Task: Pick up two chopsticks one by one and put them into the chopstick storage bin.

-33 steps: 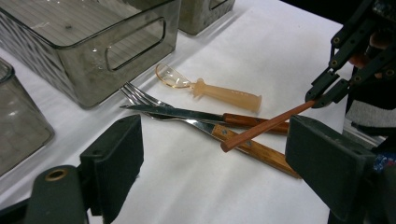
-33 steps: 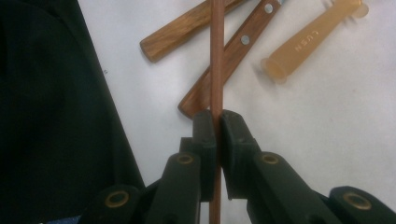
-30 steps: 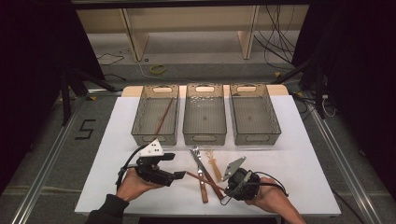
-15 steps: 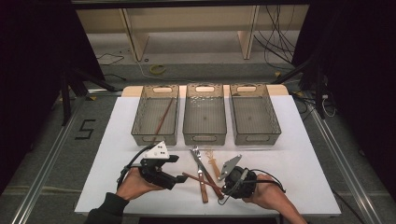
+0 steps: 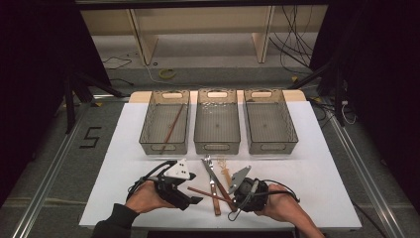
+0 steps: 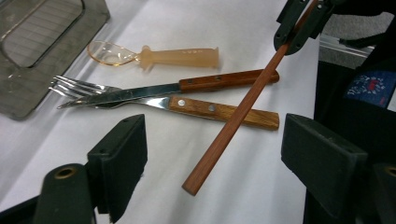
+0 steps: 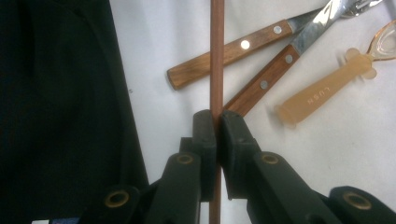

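Two grippers, right gripper [image 7: 216,122] fingers clamping chopstick [image 7: 216,56], its tail hidden, left gripper [image 6: 212,156] fingers spread, closing slightly.

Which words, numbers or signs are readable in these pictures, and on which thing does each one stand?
"5": on the floor, left of the table.
"CUSN", roughly: raised letters on the spoon handle; not fully sharp.
Blue patch with white marks on the dark clothing: too blurred to read.

Cutlery before three bins, a gripper either side.
The knife [image 5: 210,174], fork [image 5: 216,195] and spoon [image 5: 225,173] lie on the table [image 5: 317,173] between the left gripper [image 5: 190,198] and right gripper [image 5: 233,201]; the chopstick [image 5: 208,194] crosses the handles; another stick [image 5: 171,127] lies in the left bin [image 5: 146,130].
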Motion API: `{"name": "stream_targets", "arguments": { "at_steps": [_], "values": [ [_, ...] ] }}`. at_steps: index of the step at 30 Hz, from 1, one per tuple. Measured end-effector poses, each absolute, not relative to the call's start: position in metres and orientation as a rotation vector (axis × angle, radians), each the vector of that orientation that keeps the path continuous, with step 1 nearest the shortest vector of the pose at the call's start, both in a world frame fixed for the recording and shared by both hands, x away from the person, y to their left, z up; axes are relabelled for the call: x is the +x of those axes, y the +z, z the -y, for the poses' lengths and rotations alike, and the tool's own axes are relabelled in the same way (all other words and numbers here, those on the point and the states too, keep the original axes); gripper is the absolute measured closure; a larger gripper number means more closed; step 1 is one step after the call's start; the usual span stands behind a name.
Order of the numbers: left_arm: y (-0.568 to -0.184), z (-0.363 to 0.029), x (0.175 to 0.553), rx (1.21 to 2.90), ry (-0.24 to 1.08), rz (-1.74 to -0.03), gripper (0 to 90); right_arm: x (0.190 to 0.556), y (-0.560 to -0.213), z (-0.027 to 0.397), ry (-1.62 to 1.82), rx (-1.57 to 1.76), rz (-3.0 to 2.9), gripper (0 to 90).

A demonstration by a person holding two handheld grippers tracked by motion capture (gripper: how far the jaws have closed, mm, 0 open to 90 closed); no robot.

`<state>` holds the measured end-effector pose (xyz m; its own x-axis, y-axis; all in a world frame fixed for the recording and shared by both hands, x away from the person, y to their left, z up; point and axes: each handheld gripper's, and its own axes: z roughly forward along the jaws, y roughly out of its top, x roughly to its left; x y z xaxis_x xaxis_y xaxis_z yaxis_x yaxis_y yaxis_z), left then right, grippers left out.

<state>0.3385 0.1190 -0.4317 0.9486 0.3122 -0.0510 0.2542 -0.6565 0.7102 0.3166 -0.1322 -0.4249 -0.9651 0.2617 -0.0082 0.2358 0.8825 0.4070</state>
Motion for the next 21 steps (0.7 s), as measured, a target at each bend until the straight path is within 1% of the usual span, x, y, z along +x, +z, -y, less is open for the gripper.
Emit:
{"name": "stream_targets", "arguments": {
  "at_steps": [4,12,21],
  "values": [
    [-0.432,-0.117,0.337,2.338,0.1,-0.369,25.6,0.315,-0.424,0.13,0.65,0.352,-2.982,85.5],
    [-0.434,-0.114,0.332,2.411,0.085,-0.315,40.2,0.312,-0.418,0.125,0.652,0.289,-2.984,85.5],
    [-0.434,-0.113,0.329,2.437,0.063,-0.261,53.1,0.311,-0.416,0.122,0.635,0.229,-3.003,85.5]
  ]
}}
